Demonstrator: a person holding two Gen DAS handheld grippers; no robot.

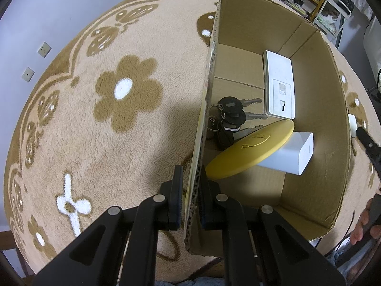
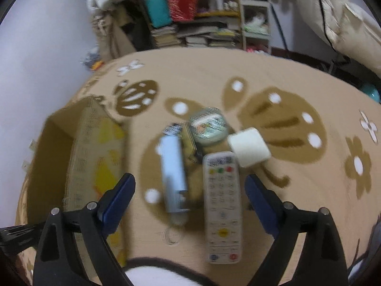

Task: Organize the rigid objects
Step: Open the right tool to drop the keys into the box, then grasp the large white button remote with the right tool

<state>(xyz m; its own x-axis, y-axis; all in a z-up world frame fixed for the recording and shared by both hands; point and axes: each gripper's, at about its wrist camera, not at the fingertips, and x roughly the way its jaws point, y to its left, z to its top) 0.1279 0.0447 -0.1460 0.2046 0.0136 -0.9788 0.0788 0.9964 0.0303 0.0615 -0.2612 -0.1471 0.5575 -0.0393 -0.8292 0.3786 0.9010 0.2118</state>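
Observation:
My left gripper point(image 1: 190, 186) is shut on the near wall of the open cardboard box point(image 1: 209, 76). Inside lie a bunch of keys point(image 1: 228, 116), a white flat device point(image 1: 279, 88), a yellow disc point(image 1: 252, 147) and a white adapter block point(image 1: 293, 153). My right gripper point(image 2: 190, 190) is open wide above the blanket, nothing between its pads. Below it lie a white remote point(image 2: 222, 205) and a pale blue tube point(image 2: 172, 174), both blurred. Beyond them sit a round clear case point(image 2: 208, 126), a cream cube point(image 2: 248, 146) and a small dark item point(image 2: 190, 143). The box point(image 2: 78, 157) shows at the left.
A beige blanket with brown flowers point(image 1: 107, 119) covers the surface. Shelves with books, a teal jar and a red basket point(image 2: 188, 12) stand behind. A hand point(image 1: 364, 224) and the other gripper's fingertip point(image 1: 369, 143) show at the right edge of the left wrist view.

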